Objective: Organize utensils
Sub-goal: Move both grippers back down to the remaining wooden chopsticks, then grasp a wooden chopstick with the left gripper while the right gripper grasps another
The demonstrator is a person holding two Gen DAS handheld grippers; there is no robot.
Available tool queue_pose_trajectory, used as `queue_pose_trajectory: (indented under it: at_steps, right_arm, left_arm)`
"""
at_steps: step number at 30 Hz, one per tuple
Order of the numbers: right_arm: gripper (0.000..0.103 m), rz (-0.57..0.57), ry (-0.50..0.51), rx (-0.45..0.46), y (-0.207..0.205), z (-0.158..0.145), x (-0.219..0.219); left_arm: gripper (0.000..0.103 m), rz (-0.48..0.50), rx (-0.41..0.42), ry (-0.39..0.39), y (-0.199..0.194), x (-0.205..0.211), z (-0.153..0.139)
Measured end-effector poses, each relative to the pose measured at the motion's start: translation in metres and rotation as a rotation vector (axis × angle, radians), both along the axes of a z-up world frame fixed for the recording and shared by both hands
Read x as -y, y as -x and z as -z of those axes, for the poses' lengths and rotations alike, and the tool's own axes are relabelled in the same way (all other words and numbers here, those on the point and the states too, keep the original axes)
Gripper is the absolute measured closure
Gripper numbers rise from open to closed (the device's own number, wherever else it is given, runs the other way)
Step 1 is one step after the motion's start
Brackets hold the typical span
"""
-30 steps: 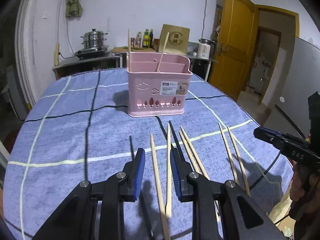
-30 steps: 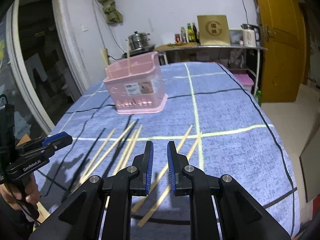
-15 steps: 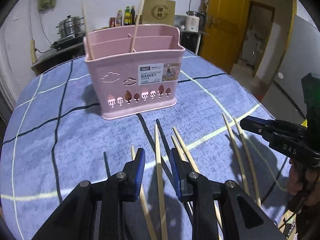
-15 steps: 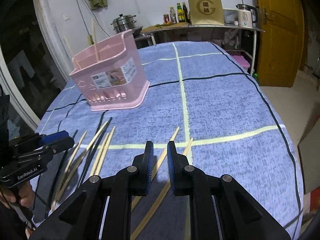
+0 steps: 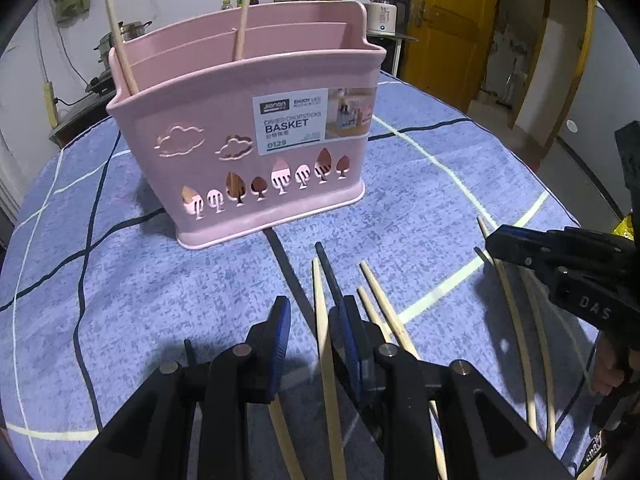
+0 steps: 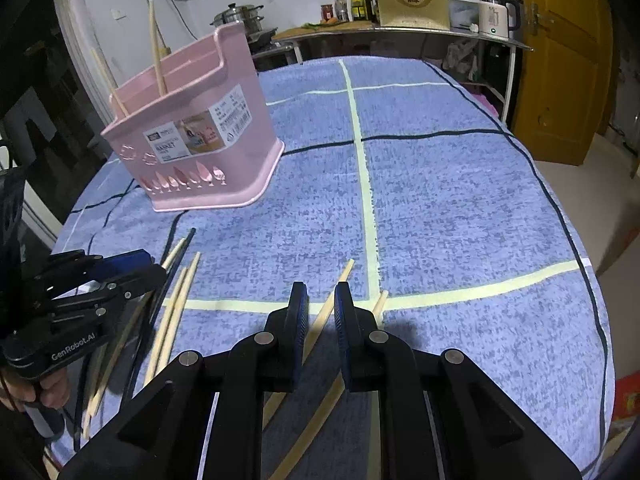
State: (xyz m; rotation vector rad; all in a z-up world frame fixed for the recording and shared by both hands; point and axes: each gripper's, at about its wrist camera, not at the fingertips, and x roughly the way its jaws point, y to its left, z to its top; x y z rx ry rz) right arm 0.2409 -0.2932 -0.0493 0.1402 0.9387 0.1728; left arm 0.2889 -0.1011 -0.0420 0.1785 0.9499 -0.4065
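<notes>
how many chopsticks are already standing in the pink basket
2. One chopstick leans at the left end of the pink basket; the other chopstick stands near the middle, against a divider. Shorter ones could be hidden below the rim.

The left gripper (image 5: 314,334) is now much closer to the pink basket (image 5: 256,140), low over the chopsticks (image 5: 324,344). The right gripper (image 6: 320,316) has also advanced, straddling a chopstick (image 6: 334,296) on the cloth.
</notes>
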Motion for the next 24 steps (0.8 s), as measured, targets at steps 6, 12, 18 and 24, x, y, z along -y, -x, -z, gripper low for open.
queue_pose_trajectory:
  at_steps: [6, 12, 18, 24]
  right_arm:
    - [0.089, 0.008, 0.021, -0.015, -0.009, 0.002, -0.004]
    - [0.089, 0.015, 0.051, -0.015, -0.012, 0.002, -0.009]
    - [0.090, 0.015, 0.035, -0.020, -0.013, 0.002, -0.007]
    - [0.090, 0.011, 0.035, -0.019, -0.012, 0.002, -0.006]
  left_arm:
    - [0.078, 0.022, -0.003, -0.022, -0.006, 0.010, 0.002]
    - [0.082, 0.027, -0.012, -0.039, -0.010, 0.016, 0.005]
    - [0.083, 0.010, -0.050, 0.045, -0.010, 0.001, 0.002]
    - [0.083, 0.002, -0.039, 0.068, -0.005, -0.013, -0.004]
